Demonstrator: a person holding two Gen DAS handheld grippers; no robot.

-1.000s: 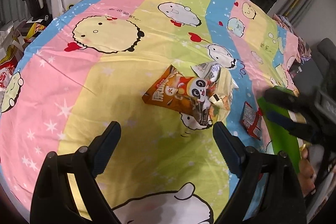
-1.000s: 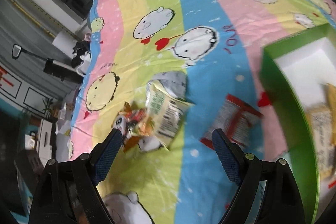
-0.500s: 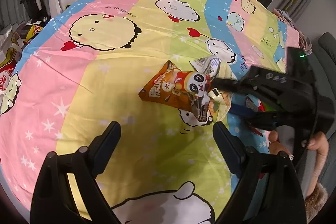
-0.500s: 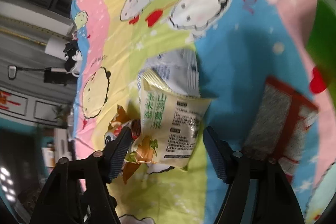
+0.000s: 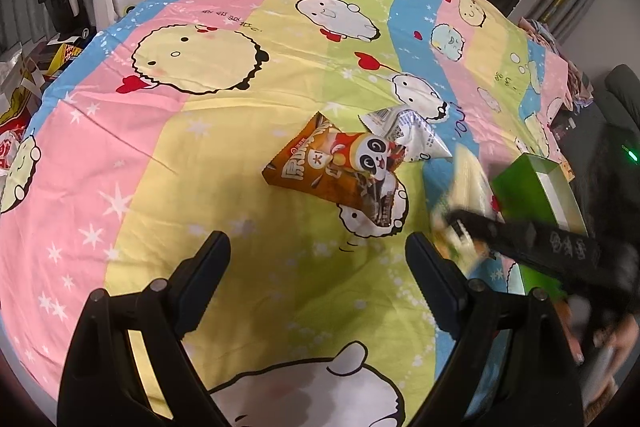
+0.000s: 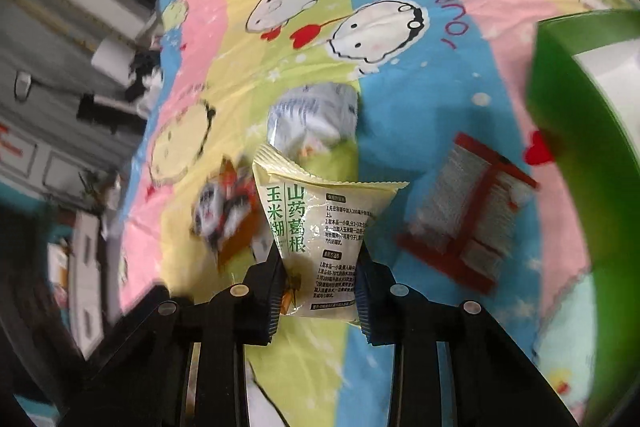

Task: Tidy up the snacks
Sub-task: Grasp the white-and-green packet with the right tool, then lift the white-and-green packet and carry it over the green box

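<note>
Cream snack packet [image 6: 320, 239] with green Chinese lettering sits between the fingers of the right claw [image 6: 320, 291], its long axis running away from the claw and its crimped top edge at the far end. The jaws are closing, pads pressing its lower sides. Beyond it on the bed sheet [image 5: 200, 163], striped in pastel with cartoon animals, lie an orange panda packet [image 5: 340, 171], a silvery white packet [image 5: 408, 135] and a red packet [image 6: 468, 223]. A green box [image 6: 580, 147] stands at the right. The left claw [image 5: 318, 251] hangs wide open over the sheet, gripping nothing.
</note>
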